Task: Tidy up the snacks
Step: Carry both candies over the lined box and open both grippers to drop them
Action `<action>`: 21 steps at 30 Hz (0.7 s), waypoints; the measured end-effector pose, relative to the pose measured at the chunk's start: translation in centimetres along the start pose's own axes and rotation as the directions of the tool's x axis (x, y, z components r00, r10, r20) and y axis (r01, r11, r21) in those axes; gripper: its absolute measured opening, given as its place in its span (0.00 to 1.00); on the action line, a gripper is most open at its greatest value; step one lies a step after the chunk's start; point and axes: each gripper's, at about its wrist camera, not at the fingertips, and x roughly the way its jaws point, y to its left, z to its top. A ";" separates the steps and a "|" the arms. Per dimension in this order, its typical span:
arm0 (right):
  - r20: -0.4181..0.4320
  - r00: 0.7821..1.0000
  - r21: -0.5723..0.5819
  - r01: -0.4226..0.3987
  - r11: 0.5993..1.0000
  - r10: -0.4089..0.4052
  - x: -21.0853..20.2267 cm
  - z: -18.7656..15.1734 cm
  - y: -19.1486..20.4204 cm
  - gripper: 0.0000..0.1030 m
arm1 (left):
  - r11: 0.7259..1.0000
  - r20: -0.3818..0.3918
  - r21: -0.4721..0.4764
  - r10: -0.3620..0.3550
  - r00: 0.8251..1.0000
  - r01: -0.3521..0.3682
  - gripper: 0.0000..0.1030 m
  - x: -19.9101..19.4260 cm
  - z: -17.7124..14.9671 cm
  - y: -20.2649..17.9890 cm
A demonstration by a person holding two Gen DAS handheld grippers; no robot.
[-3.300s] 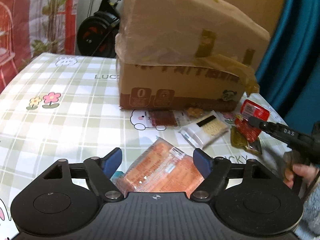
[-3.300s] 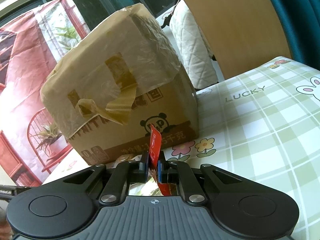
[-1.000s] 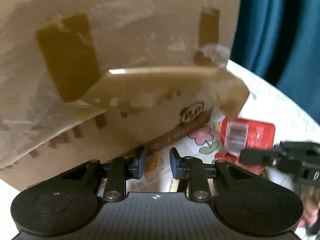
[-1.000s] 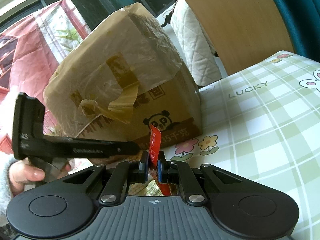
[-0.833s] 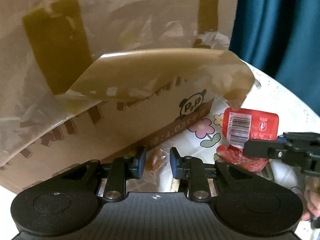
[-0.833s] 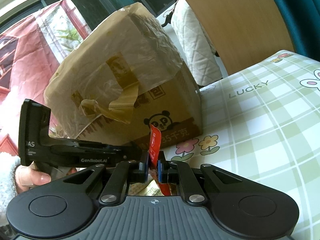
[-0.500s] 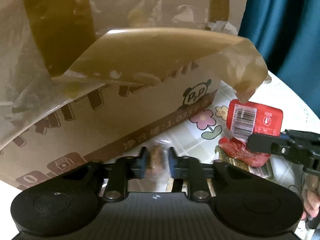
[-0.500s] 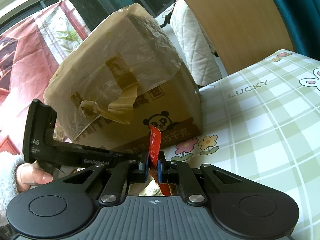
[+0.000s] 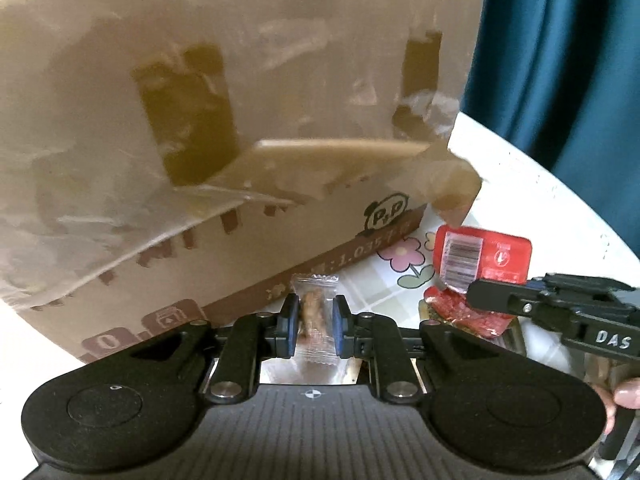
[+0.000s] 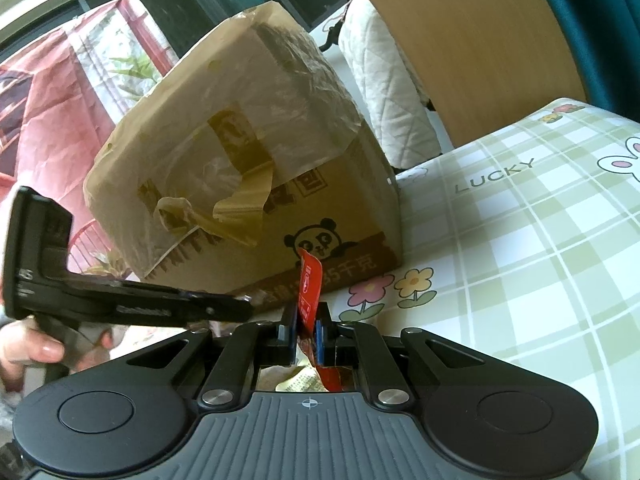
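While the left claw (image 9: 314, 322) pinches a small clear packet with a brown snack inside (image 9: 316, 312), the packet stands up tall between the blue pads, its long side going up and down. Its jaws have just been closing, and now they squeeze the packet tight. The left claw is the one nearer to the big brown cardboard box with peeling tape (image 9: 224, 128), which rises just behind the packet, so the snack has to go up and over to get in. I cannot see the top opening of the box from here.

To the right, the right claw (image 10: 306, 330) is closed on a flat red foil snack packet (image 10: 310, 284), which also stands on its edge. It sits a bit farther from the box, over the tabletop (image 10: 520, 248) with green checks and flowers.

A second ago the left claw was a little open around the snack. Three seconds ago it was wide open, over an orange packet.
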 end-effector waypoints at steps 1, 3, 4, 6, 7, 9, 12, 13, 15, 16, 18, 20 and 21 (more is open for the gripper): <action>-0.001 1.000 -0.002 0.005 1.000 -0.005 0.0 0.0 0.0 0.08 | 1.000 0.007 -0.006 0.000 1.000 0.000 0.18 -1.1 0.0 0.3; 0.000 1.000 -0.008 0.024 1.000 -0.024 -0.1 0.1 0.2 0.08 | 1.000 0.023 -0.012 -0.001 1.000 0.002 0.18 -2.2 0.0 0.5; 0.000 0.999 -0.011 0.035 0.999 -0.035 -0.2 0.1 0.4 0.08 | 1.000 0.033 -0.014 -0.001 0.999 0.002 0.18 -3.0 0.0 0.6; -0.002 0.998 -0.017 0.055 0.998 -0.055 -0.7 0.4 0.8 0.08 | 1.000 0.065 -0.023 -0.002 0.998 0.003 0.18 -5.1 0.1 1.2; -0.001 0.998 -0.020 0.058 0.998 -0.058 -0.9 0.6 1.0 0.08 | 0.999 0.088 -0.032 -0.004 0.996 0.007 0.18 -6.1 0.3 1.5; 0.009 0.998 -0.048 0.064 0.997 -0.064 -1.8 1.4 1.8 0.08 | 0.998 0.134 -0.055 -0.007 0.991 0.014 0.18 -8.1 0.6 2.2; 0.059 0.995 -0.092 0.080 0.993 -0.075 -3.7 3.1 3.1 0.08 | 0.996 0.207 -0.083 -0.007 0.978 0.024 0.18 -11.3 1.3 3.2; 0.083 0.994 -0.103 0.085 0.991 -0.077 -4.4 3.8 3.6 0.08 | 0.996 0.234 -0.087 -0.003 0.972 0.024 0.18 -12.6 1.7 3.6; 0.134 0.988 -0.123 0.088 0.988 -0.072 -5.6 5.3 4.6 0.08 | 0.996 0.284 -0.092 0.007 0.959 0.020 0.18 -14.4 2.3 4.0; 0.156 0.986 -0.135 0.087 0.987 -0.065 -6.1 6.1 5.1 0.08 | 0.995 0.308 -0.097 0.011 0.951 0.019 0.18 -15.3 2.7 4.3; 0.197 0.979 -0.173 0.081 0.982 -0.046 -6.7 8.0 6.5 0.08 | 0.994 0.350 -0.105 0.017 0.937 0.021 0.18 -17.0 3.5 4.9; 0.222 0.975 -0.215 0.068 0.974 -0.019 -6.7 10.0 8.1 0.08 | 0.994 0.386 -0.109 0.027 0.922 0.017 0.18 -18.3 4.5 5.2; 0.228 0.974 -0.237 0.058 0.970 -0.003 -6.6 10.8 8.9 0.08 | 0.994 0.400 -0.110 0.040 0.916 0.005 0.18 -18.6 5.0 5.4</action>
